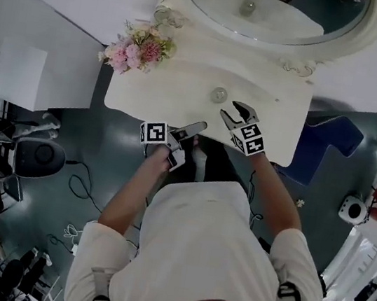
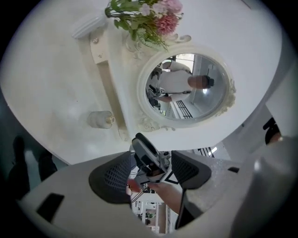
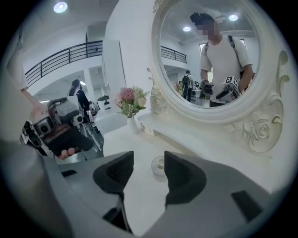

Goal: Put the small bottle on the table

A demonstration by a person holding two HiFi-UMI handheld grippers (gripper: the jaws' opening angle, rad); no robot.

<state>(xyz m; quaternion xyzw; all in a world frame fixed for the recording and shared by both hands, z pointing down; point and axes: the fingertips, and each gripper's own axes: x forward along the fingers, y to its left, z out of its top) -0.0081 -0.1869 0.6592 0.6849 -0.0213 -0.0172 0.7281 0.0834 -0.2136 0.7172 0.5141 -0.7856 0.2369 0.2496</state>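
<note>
1. Your left gripper (image 2: 152, 158) has its jaws spread, with nothing pinched. All that shows in the gap is your right gripper (image 2: 150, 160), further off.
2. Your right gripper's jaws are spread too. They grip nothing.
3. The small bottle (image 3: 159, 166) stands on the white table (image 3: 135, 186). In the right gripper view it sits beyond the gap between the jaws, close to the right-hand one, and neither pad touches it.
4. From the head view, the small bottle (image 1: 218, 94) is near the middle of the table (image 1: 155, 95), just beyond the tips of your right gripper (image 1: 235, 115). Your left gripper (image 1: 193, 129) hangs over the table's near edge, beside the right one.
5. The oval mirror (image 1: 266, 17) rises behind the bottle, and in the right gripper view you are reflected in it.
6. A vase of pink and cream flowers (image 1: 137, 49) stands at the table's left end, well apart from the bottle.
</note>
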